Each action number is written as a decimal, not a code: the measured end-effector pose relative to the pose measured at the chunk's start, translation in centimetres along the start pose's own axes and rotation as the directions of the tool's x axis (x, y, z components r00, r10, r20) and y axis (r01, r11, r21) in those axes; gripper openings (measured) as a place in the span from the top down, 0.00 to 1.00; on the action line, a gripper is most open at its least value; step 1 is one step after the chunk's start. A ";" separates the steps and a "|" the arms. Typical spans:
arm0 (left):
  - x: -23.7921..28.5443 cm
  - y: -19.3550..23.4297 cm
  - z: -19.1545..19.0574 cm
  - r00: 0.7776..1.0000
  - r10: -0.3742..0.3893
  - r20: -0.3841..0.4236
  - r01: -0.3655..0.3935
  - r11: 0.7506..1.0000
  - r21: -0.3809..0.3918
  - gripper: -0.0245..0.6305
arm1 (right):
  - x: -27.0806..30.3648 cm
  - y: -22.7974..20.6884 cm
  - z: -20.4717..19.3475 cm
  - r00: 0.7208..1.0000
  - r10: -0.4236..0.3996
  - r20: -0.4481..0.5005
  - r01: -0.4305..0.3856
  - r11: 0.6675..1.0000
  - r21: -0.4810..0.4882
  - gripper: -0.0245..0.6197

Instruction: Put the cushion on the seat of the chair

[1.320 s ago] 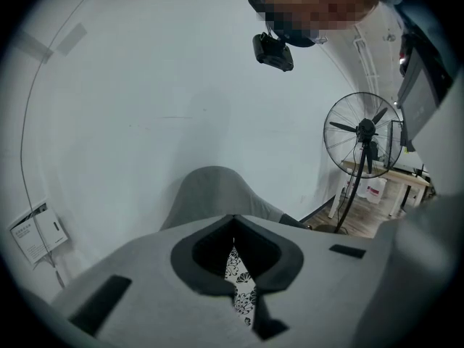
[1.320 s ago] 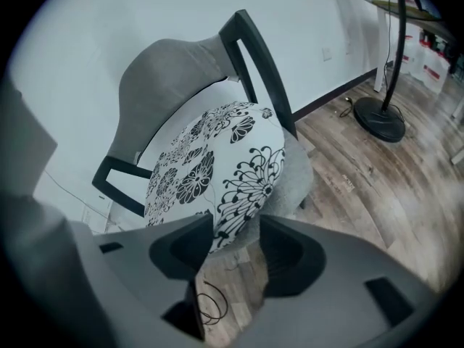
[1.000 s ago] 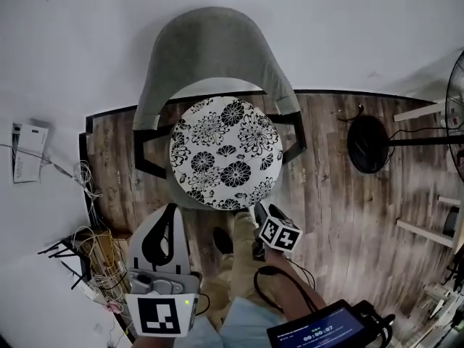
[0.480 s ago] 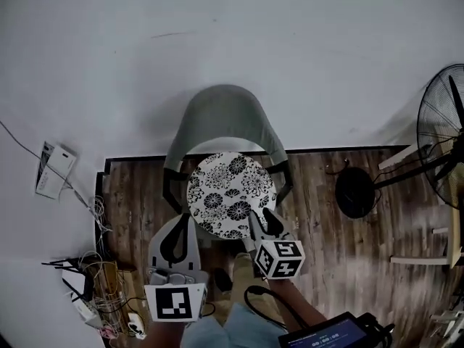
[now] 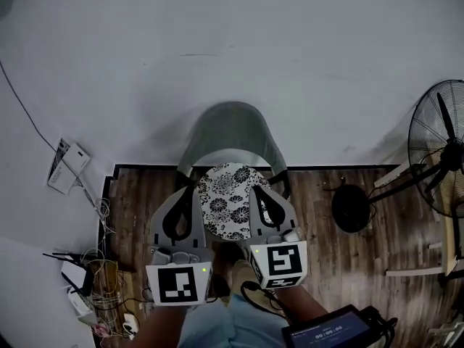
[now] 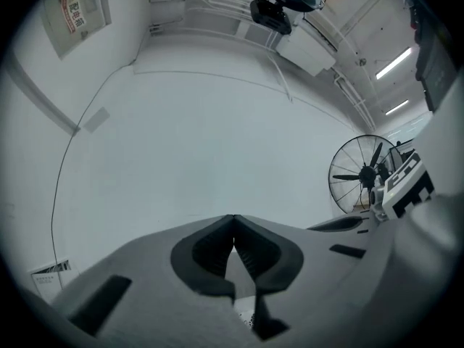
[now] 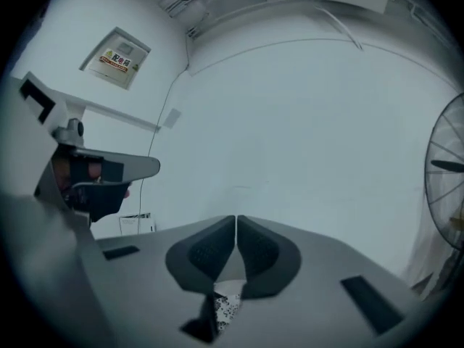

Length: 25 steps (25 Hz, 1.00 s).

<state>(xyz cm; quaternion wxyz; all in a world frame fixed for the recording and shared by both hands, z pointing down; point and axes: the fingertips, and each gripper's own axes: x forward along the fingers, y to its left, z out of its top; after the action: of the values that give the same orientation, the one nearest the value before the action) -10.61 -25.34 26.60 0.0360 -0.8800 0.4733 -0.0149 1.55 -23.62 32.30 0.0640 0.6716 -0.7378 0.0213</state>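
The round black-and-white flowered cushion (image 5: 230, 198) lies on the seat of the grey chair (image 5: 230, 133), which stands against the white wall. Both grippers are held level, well above the chair, side by side in front of it. My left gripper (image 5: 182, 193) is shut with nothing between its fingers, and the same shows in the left gripper view (image 6: 233, 217). My right gripper (image 5: 258, 192) is also shut and empty, its pads meeting in the right gripper view (image 7: 236, 217). A sliver of the cushion (image 7: 226, 307) shows below the right jaws.
A standing fan (image 5: 438, 158) with a round black base (image 5: 353, 209) is at the right. A tangle of cables and a power strip (image 5: 87, 288) lie on the wooden floor at the left. A white box (image 5: 69, 167) hangs on the left wall. A tablet (image 5: 330, 333) sits at the bottom right.
Both grippers rose away from the chair and now point level at the wall. The right gripper, open near the cushion's edge before, has shut and rolled upright. The cushion stays on the seat.
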 end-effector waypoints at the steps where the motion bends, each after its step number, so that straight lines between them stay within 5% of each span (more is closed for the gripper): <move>1: -0.2 0.0 0.6 1.000 0.001 0.012 -0.001 1.000 0.008 0.95 | -0.3 0.2 1.0 1.000 0.004 0.020 -0.003 1.000 -0.014 0.94; 8: -1.2 0.0 2.7 0.998 0.009 0.055 -0.011 1.000 0.030 0.95 | -2.0 1.3 4.6 0.995 0.025 0.092 -0.019 0.998 -0.061 0.95; 25: -2.5 -0.9 3.5 0.997 0.007 0.075 -0.010 0.999 0.044 0.95 | -3.7 2.3 5.3 0.990 0.053 0.128 -0.044 0.997 -0.069 0.96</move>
<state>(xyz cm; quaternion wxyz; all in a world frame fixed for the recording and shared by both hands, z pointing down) -10.99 -22.59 23.24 0.0733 -0.8769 0.4750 0.0077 -0.75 -20.33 26.71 0.0374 0.6510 -0.7568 -0.0453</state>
